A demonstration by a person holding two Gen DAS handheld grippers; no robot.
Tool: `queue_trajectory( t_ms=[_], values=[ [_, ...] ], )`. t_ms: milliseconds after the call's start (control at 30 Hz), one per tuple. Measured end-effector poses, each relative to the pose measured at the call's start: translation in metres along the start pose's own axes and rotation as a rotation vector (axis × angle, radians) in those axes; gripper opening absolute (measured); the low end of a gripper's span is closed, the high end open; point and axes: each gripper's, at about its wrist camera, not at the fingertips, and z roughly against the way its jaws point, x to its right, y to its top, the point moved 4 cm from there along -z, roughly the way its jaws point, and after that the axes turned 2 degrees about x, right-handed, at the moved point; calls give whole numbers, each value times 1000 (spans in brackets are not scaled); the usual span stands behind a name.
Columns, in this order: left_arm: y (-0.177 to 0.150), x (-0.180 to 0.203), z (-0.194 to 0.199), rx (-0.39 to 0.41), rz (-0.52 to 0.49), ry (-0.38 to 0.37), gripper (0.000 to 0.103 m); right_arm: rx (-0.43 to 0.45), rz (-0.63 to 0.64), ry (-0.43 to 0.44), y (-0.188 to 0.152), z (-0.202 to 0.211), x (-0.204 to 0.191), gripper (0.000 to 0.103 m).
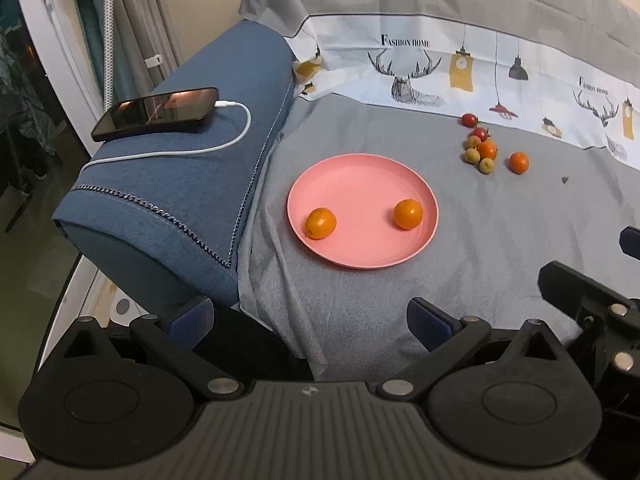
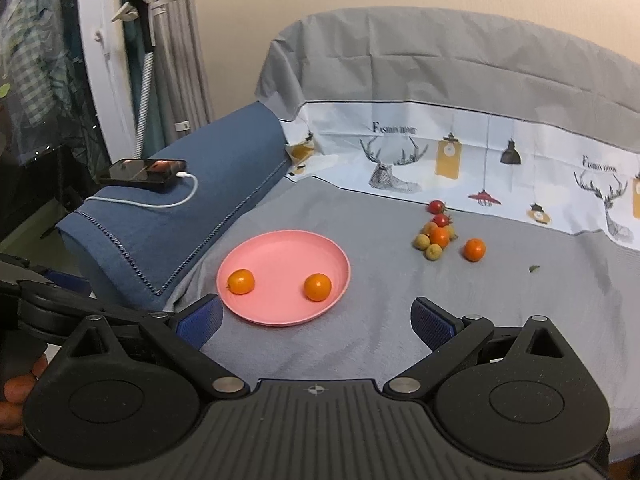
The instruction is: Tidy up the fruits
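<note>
A pink plate (image 1: 360, 184) (image 2: 280, 252) lies on the grey sofa cover and holds two small oranges (image 1: 321, 223) (image 1: 407, 214) (image 2: 241, 281) (image 2: 317, 287). Behind it to the right sits a cluster of small fruits (image 1: 480, 148) (image 2: 436, 236): red tomatoes, yellowish fruits and an orange one. A lone orange (image 1: 519, 162) (image 2: 474, 249) lies right of the cluster. My left gripper (image 1: 310, 318) is open and empty, in front of the plate. My right gripper (image 2: 316, 320) is open and empty, also just in front of the plate.
A blue-covered armrest (image 1: 180, 200) (image 2: 180, 216) stands left of the plate, with a phone (image 1: 156, 112) (image 2: 142, 172) on a white charging cable. The sofa back with a printed cloth (image 1: 460, 68) (image 2: 480, 160) rises behind the fruit.
</note>
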Motion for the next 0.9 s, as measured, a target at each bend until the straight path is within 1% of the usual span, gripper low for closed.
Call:
queue_trajectory(
  t_ms=[167,267,367,533,667,700,800,900],
  values=[
    [11,13,-16,-34,-23,-3,103,-10,-65,-32,-4,-11,25,100],
    [24,25,-28,-53,-31,-16,103,-13,-92,-65,-6,-20,46,100],
    [41,44,-44,-72,-42,-39,103,-8,-114,-120,-6,-32,72,100],
    [76,88,-89,-136,-24,-98,103,-5,-156,-230,-7,-62,125,100],
    [106,132,-134,-175,-20,-147,103,-15,-161,-299,-6,-98,172,100],
    [112,143,-146,-183,-26,-147,103,-17,-157,-311,-5,-109,183,100],
    [131,175,-185,-199,-47,-152,103,-41,-121,-327,-7,-148,211,100],
    [147,201,-222,-208,-59,-159,103,-78,-65,-324,-9,-195,234,100]
  ],
)
